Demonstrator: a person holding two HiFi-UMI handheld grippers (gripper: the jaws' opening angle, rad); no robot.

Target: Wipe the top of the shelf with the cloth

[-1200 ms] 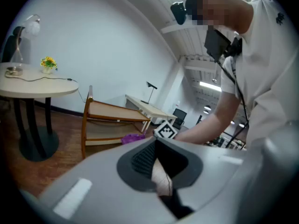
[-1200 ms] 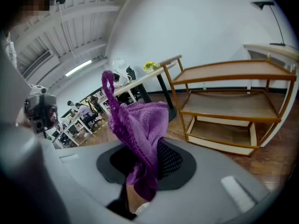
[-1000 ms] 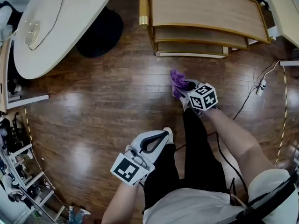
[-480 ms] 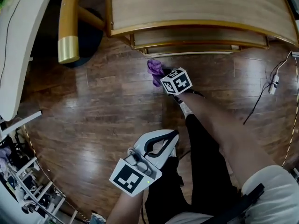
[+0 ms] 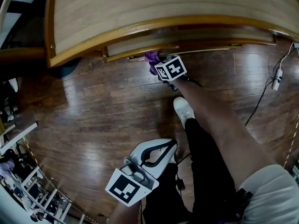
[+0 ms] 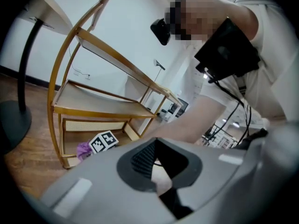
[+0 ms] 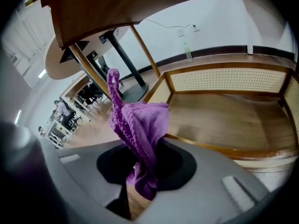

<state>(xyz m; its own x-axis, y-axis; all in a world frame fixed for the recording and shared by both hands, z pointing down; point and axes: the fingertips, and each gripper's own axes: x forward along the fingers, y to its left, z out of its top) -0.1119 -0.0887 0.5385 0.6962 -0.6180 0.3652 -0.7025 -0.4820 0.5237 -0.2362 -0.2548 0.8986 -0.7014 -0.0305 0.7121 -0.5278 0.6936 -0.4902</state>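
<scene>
We see the right gripper (image 7: 145,164) clamped on a purple fuzzy cloth (image 7: 138,120): soft, light, floppy, so we'd pinch it mid-bunch. Left gripper (image 6: 159,160) jaws together, empty, well apart from the tiered wooden shelf (image 5: 163,3).

The cloth (image 7: 140,125) sits between the jaws of the right gripper (image 7: 142,167) and sticks out ahead of them. Just ahead of those jaws lies the lowest board of the shelf (image 7: 224,120), and a higher board hangs over them. To their left, beyond the shelf's post, stands a counter (image 7: 65,62). Behind them a shoe (image 5: 183,108) rests on the floor (image 5: 93,111), and off to their right a cable (image 5: 261,101) lies on it. The left gripper (image 5: 168,144) is well behind the right one, over the floor. Ahead and left of its jaws stands the shelf, with the right gripper at the lowest tier. The person's arm (image 6: 201,120) crosses ahead on their right.
</scene>
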